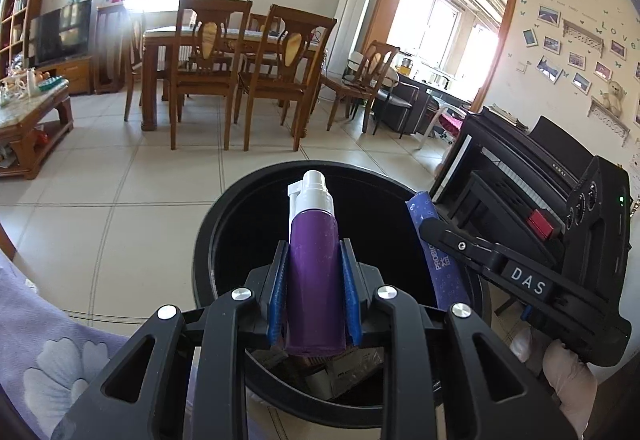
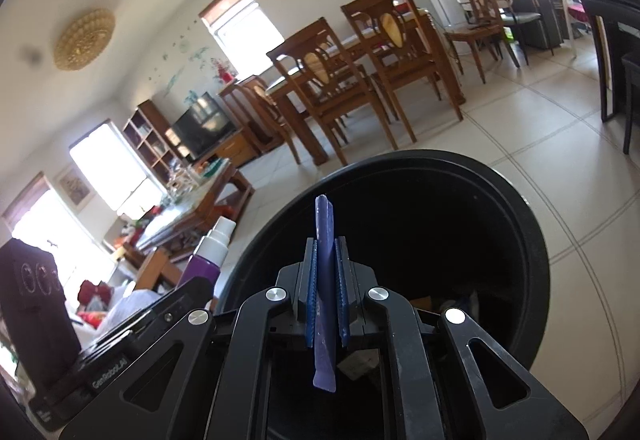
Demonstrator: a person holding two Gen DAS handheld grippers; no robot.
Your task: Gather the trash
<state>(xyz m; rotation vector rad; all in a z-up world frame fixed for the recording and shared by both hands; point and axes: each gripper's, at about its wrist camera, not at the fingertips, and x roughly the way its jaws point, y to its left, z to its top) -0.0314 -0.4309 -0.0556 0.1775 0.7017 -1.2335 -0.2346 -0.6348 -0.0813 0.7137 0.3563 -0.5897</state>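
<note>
The left gripper (image 1: 314, 272) was clamped on a purple spray bottle (image 1: 314, 280), its blue pads (image 1: 278, 292) pressed to both sides of the body and the white nozzle cap pointing up and away. It hung right over the mouth of a round black trash bin (image 1: 240, 208) that stood on the tiled floor (image 1: 120, 180). Down inside the bin, some cardboard and wrappers showed near the bottom edge of the opening, though I could not make out exactly what they were.

The right gripper (image 2: 326, 280) was pinched narrow on a flat blue-purple sachet (image 2: 324, 280), held edge-on between the pads, one end sticking up past the fingertips and the other hanging below them. It too was above the bin's opening (image 2: 520, 208), just beside the bottle. From the left side, the sachet (image 1: 436, 240) leaned over the bin's right rim.

Beyond the bin stood wooden dining chairs (image 1: 276, 72) around a dining table, well apart from it.
</note>
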